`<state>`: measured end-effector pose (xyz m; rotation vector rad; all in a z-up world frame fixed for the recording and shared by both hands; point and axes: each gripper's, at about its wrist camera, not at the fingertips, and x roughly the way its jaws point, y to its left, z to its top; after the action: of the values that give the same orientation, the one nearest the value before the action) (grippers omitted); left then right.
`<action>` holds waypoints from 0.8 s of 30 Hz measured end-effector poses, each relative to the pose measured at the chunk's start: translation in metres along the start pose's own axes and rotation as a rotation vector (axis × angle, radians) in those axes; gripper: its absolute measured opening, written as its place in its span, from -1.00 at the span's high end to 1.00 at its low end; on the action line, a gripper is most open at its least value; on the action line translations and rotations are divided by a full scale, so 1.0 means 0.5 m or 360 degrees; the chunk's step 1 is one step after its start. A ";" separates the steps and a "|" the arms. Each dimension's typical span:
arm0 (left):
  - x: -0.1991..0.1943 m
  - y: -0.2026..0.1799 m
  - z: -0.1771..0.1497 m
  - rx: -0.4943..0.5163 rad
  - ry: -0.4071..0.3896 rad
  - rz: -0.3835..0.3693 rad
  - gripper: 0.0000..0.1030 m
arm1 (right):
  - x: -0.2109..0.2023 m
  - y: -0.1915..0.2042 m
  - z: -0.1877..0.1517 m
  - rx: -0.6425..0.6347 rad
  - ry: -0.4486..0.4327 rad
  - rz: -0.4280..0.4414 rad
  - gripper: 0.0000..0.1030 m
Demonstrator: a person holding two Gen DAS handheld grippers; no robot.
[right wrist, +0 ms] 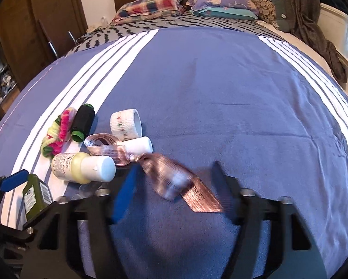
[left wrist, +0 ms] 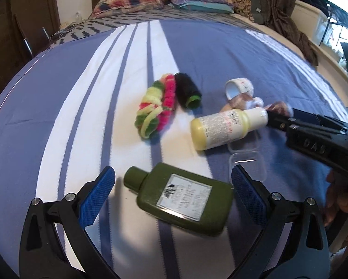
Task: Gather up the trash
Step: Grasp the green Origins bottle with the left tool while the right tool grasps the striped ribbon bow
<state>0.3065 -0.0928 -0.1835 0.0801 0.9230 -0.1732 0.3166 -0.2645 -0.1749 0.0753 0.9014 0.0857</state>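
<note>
Small items lie on a blue and white striped bedspread (left wrist: 197, 53). My left gripper (left wrist: 172, 181) is open, its blue pads either side of a dark green flat bottle (left wrist: 180, 197) lying on its side. Beyond it lie a yellow lotion bottle (left wrist: 225, 125), a clear plastic lid (left wrist: 248, 162), a bright scrunchie (left wrist: 157, 104), a black thread spool (left wrist: 187, 90) and a white tape roll (left wrist: 240, 87). My right gripper (right wrist: 174, 176) is open around a pink ribbon (right wrist: 174, 174), which is blurred; it also shows in the left wrist view (left wrist: 278, 116).
Pillows (right wrist: 185, 4) and a patterned blanket (right wrist: 174, 25) lie at the head of the bed. A brown cloth (right wrist: 313, 23) hangs at the right edge. A wooden wardrobe (right wrist: 22, 23) stands at the left. A small white bottle (right wrist: 139, 145) lies by the ribbon.
</note>
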 end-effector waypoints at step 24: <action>-0.011 0.137 -0.016 -0.0061 -0.0028 0.0123 -0.52 | -0.075 0.020 -0.065 -0.0029 -0.0059 0.0066 0.79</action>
<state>0.3094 -0.0236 -0.1844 0.0788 0.9040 -0.0843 0.2677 -0.2575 -0.1649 0.0785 0.8623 0.1308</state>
